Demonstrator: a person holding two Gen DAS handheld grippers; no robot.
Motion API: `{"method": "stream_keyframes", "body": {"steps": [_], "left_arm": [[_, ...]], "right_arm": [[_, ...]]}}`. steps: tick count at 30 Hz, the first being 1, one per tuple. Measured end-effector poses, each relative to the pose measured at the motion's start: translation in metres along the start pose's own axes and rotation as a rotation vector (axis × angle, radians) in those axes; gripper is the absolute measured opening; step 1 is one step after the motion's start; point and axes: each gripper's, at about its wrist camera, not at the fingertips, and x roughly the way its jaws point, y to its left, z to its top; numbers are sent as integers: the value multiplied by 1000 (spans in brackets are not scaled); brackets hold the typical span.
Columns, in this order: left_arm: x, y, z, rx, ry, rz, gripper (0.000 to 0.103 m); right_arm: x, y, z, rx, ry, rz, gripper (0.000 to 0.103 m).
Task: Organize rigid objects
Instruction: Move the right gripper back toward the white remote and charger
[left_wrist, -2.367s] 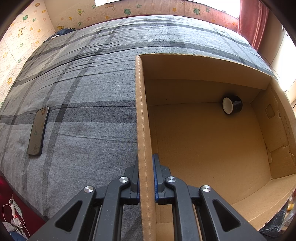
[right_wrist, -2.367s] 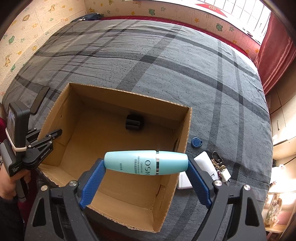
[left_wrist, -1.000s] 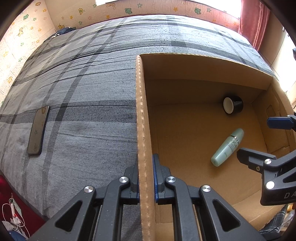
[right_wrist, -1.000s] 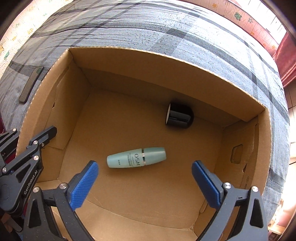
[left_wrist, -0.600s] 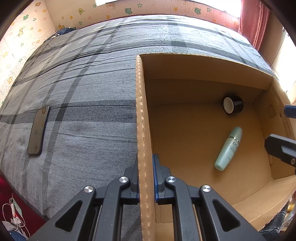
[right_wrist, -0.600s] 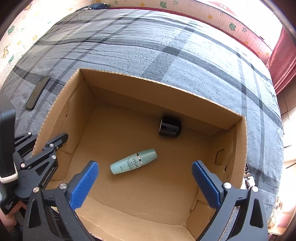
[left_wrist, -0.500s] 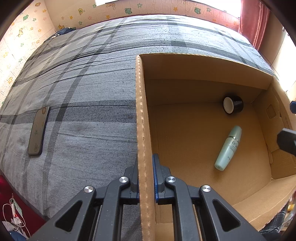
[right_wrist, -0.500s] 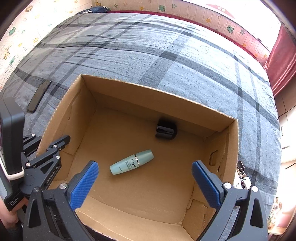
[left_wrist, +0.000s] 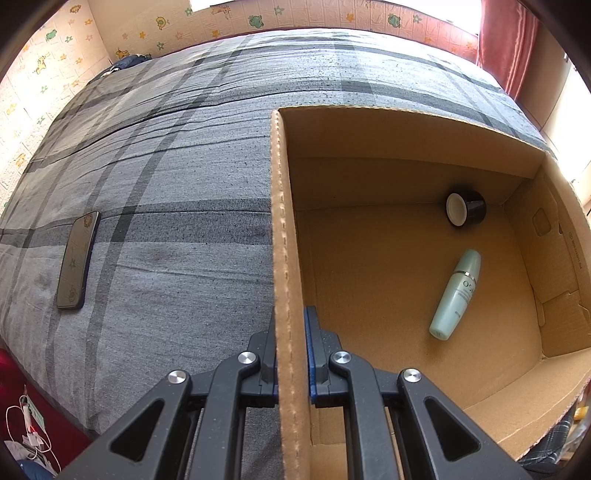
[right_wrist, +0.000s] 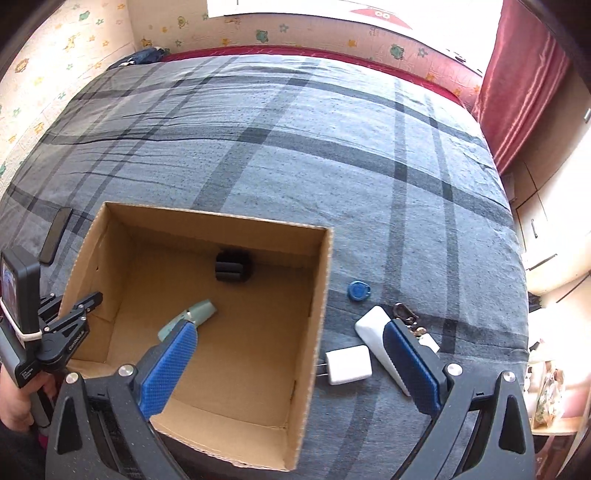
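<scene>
Right gripper (right_wrist: 291, 363) lifted clear, "OSM" bottle (left_wrist: 456, 294) boxed

The box (left_wrist: 288, 236) is matt brown corrugated cardboard, its cut edge rough. Under it, the bedspread (left_wrist: 177, 206) is woven grey cloth, faintly creased. The bottle (left_wrist: 456, 295) looks like smooth satin plastic with a shiny metal band. The phone (left_wrist: 75, 260) is glossy. The pads (right_wrist: 166, 369) are textured blue rubber.
</scene>
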Motion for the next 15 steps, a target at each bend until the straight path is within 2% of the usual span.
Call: {"method": "stream_keyframes", "body": {"steps": [8, 15], "left_arm": [[-1, 0, 0, 0, 1, -1, 10], [0, -1, 0, 1, 1, 1, 10]], "right_arm": [[10, -79, -10, 121, 23, -93, 103], [42, -140, -31, 217, 83, -143, 103]]}}
